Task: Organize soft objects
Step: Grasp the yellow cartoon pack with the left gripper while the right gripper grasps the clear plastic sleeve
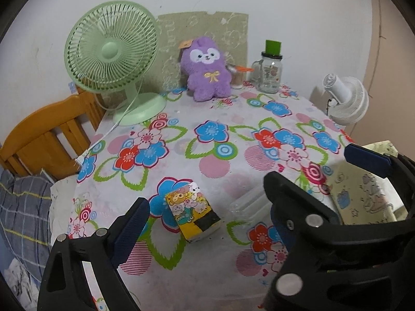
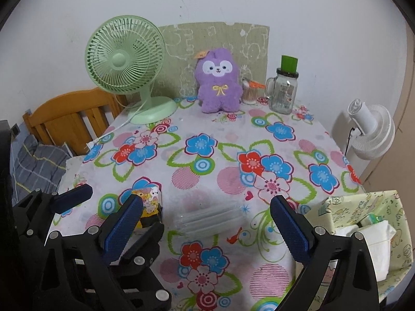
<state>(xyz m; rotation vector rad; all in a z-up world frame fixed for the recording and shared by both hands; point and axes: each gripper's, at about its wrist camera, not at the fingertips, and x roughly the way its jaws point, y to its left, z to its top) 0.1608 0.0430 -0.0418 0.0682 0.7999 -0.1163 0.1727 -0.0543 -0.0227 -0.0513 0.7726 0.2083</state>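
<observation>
Pale-green printed fabric is forming the storage box [image 2: 389, 207] at the table's right edge, and white folded soft items [image 2: 373, 235] are sitting inside it. A glass mug-jar [image 2: 282, 93] with a green-topped lid is standing at the back, printed with a label too small to read; its contents cannot be told. The yellow cartoon tissue pack [image 1: 193, 212] is lying on the flowered tablecloth [image 1: 220, 155], its print unreadable. The left gripper [image 1: 207, 223] is hovering with jaws spread, the pack lying between them, nearer the left finger, with no pad pressing on it. The right gripper [image 2: 207, 223] is also spread wide, holding nothing, a clear plastic wrapper [image 2: 210, 220] lying between its fingers. A purple plush [image 2: 219, 76] is sitting against the wall.
</observation>
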